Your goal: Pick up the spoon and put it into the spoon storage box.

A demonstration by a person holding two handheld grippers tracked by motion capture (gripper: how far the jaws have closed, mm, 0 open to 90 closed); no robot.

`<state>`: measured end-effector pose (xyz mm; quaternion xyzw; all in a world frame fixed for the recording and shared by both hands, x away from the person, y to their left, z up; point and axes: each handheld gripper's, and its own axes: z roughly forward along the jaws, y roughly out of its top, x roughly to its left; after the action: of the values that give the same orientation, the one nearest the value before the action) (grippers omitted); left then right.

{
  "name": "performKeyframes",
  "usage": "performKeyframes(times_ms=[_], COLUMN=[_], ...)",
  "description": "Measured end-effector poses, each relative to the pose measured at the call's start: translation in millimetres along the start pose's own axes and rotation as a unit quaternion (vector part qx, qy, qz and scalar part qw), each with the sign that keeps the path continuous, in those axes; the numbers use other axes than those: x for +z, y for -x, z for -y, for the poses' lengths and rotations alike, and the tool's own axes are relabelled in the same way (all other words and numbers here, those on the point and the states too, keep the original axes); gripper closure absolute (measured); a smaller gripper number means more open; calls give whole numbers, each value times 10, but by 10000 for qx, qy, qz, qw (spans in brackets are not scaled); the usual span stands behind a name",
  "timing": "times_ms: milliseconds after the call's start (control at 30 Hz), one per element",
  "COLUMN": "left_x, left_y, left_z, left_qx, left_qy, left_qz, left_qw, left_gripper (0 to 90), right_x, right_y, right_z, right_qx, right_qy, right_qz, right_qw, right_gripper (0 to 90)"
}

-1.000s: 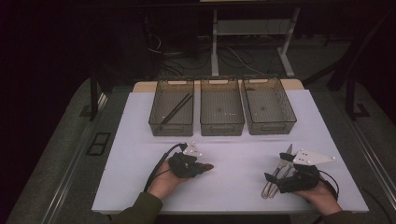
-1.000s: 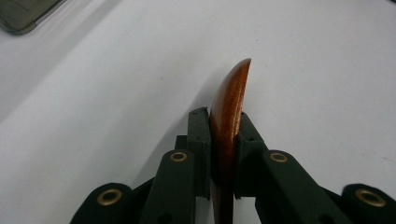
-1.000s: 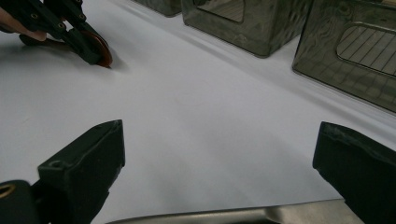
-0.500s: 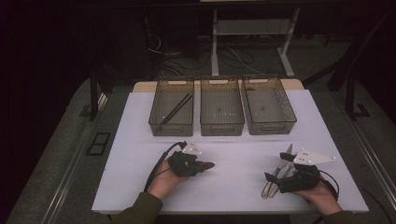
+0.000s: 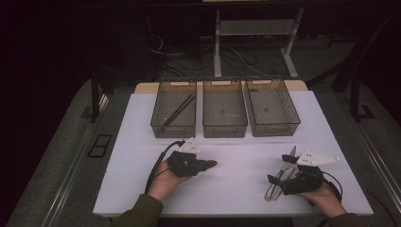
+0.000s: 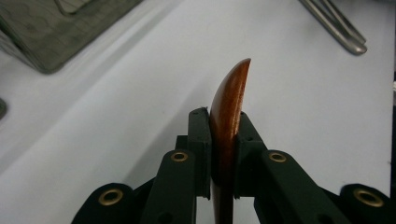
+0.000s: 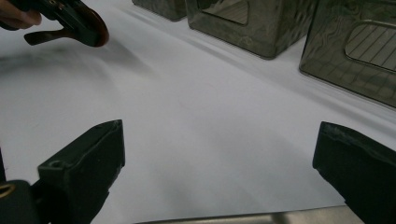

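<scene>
Three smoky, see-through plastic bins [image 5: 225,115] stood in a row at the far side of the white-topped bench [image 5: 236,189], the left-hand bin holding dark chopsticks [image 5: 178,112] laid on a slant. Nearer the person, a small heap of metal cutlery [image 5: 279,179] lay on the bench just beside the right claw [image 5: 276,182], whose jaws stood wide apart over bare surface with nothing between them. The left claw [image 6: 223,140] was clamped tight on a reddish-brown wooden spoon [image 6: 229,107], pinched edge-on between the pads and carried just above the bench, left of centre and in front of the bins. The spoon's long axis ran along the jaws, its rounded tip pointing ahead of the claw, toward the cutlery on the person's right in the high view. To do the carry well, it seemed wise to keep the grip firm, turn the spoon lengthwise to a bin and lower it before letting go.
</scene>
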<state>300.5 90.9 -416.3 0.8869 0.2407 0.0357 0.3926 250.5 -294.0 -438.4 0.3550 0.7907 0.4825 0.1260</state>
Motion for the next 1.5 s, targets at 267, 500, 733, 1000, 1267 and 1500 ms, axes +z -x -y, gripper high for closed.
performKeyframes(times_ms=[267,500,733,1000,1267,1500], left_x=[-78,-104,-40,5,-2,-6], left_y=[-38,-79,-98,-119,-161,-203], left_z=[-34,-108,-223,-390,-533,-688], left_qx=[-112,-114,-93,-29,2,56], left_qy=[229,334,382,458,576,673], left_qz=[75,115,197,226,225,247], left_qw=[9996,9993,9990,9987,9981,9974], left_gripper=[800,800,800,800,800,800], right_x=[6,-4,-16,-26,-31,-27], right_y=[89,96,92,81,77,70], right_z=[15,13,13,15,14,16], right_qx=[144,178,216,193,197,193], right_qy=[11,49,103,90,91,76], right_qz=[-87,-82,-81,-104,-119,-110], right_qw=[9999,9998,9997,9997,9997,9997], right_gripper=[18,18,18,18,18,18])
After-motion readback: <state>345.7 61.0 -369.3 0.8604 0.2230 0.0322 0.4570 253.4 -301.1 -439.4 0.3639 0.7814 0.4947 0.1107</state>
